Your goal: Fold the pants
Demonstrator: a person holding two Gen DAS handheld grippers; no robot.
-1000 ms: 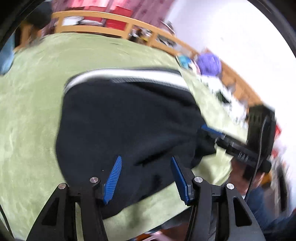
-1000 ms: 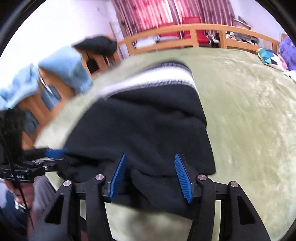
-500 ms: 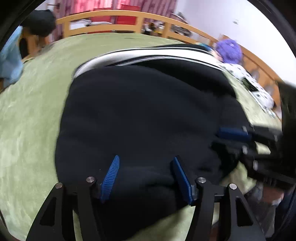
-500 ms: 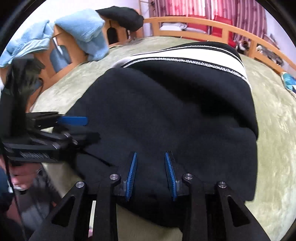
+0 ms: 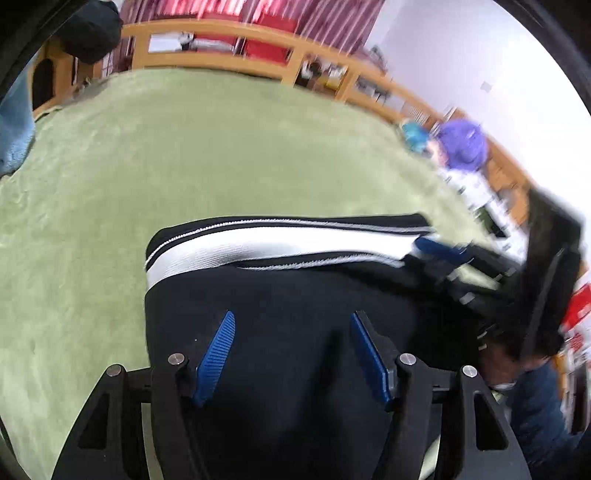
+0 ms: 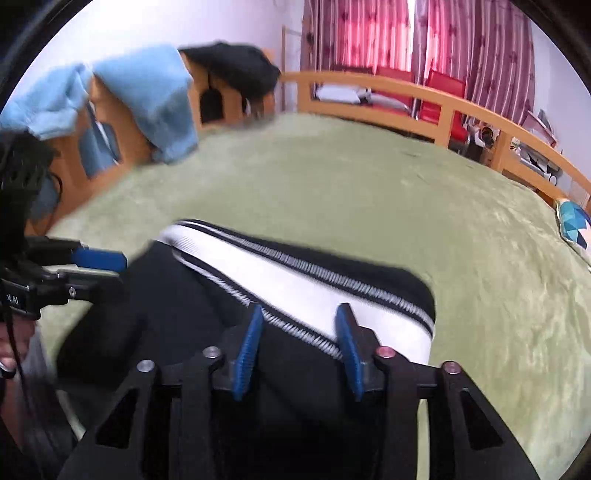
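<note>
A pair of black fleece pants with a white, black-edged stripe [image 5: 280,332] lies folded into a compact block on the green plush blanket [image 5: 184,155] that covers a bed with a light wooden rail [image 5: 221,33]; the striped band runs along the far edge of the block in the left wrist view and slants across its right part in the right wrist view [image 6: 295,291]. The left gripper with black arms and ribbed blue pads [image 5: 291,325] hangs over the near part of the dark cloth with its jaws spread wide; whether the pads touch the fabric cannot be told, and nothing is pinched between them. The right gripper of the same build [image 6: 299,317] hovers over the stripe, its jaws parted and opening, the white band and black cloth showing in the gap between the pads without being squeezed. Each tool shows in the other's camera at the side of the pants, blurred. A light blue towel [image 6: 144,92] and a black garment [image 6: 236,70] hang over the wooden frame at the left of the bed, a purple fuzzy object [image 5: 463,144] sits near the right rail, and red striped curtains [image 6: 417,33] hang behind
</note>
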